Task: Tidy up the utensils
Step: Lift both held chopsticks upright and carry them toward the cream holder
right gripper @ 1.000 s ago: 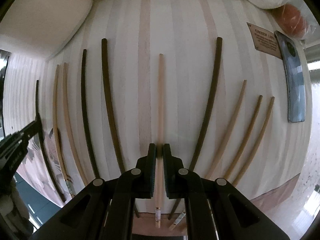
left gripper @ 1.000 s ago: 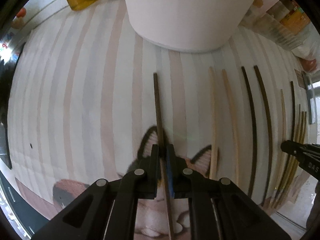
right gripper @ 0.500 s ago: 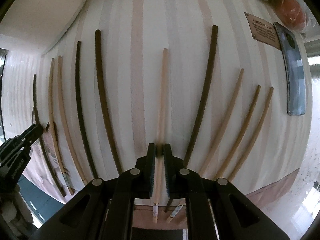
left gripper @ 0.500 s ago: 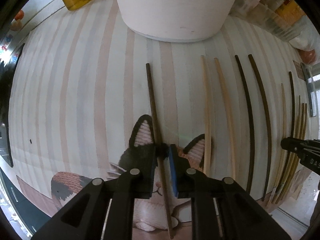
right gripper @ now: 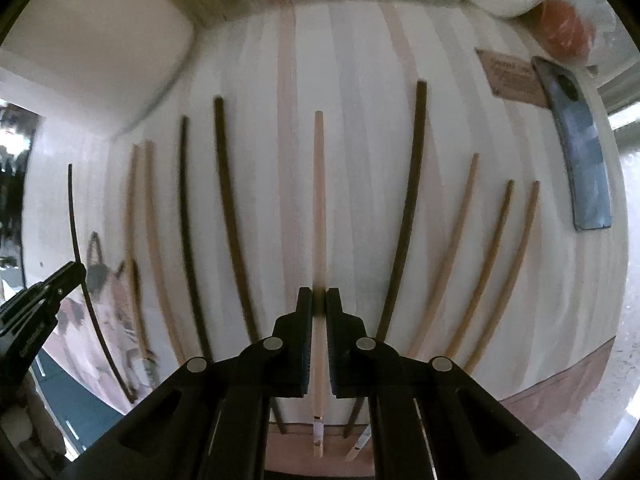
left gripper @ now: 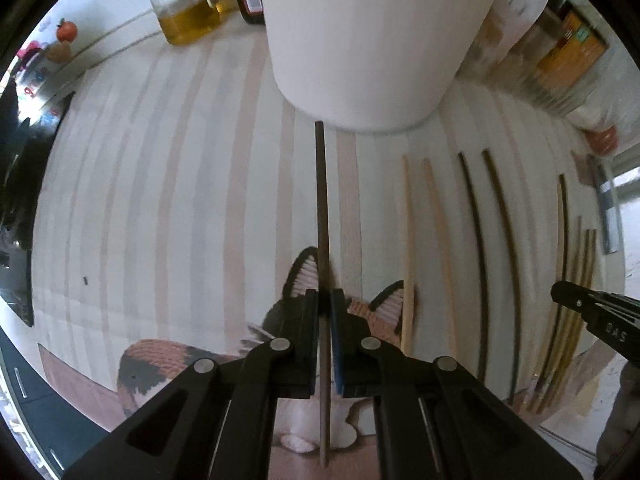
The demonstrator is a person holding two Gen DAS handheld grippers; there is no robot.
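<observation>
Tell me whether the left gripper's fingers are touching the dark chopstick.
Touching. In the left wrist view the left gripper has both fingers pressed against the dark chopstick, which runs between them with no gap showing.

Matte black left claw [left gripper: 325, 300] and right claw [right gripper: 319, 300], silver pivot screws, blue pad.

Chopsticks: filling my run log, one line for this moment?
left gripper: shut on dark chopstick | right gripper: shut on light chopstick
</observation>
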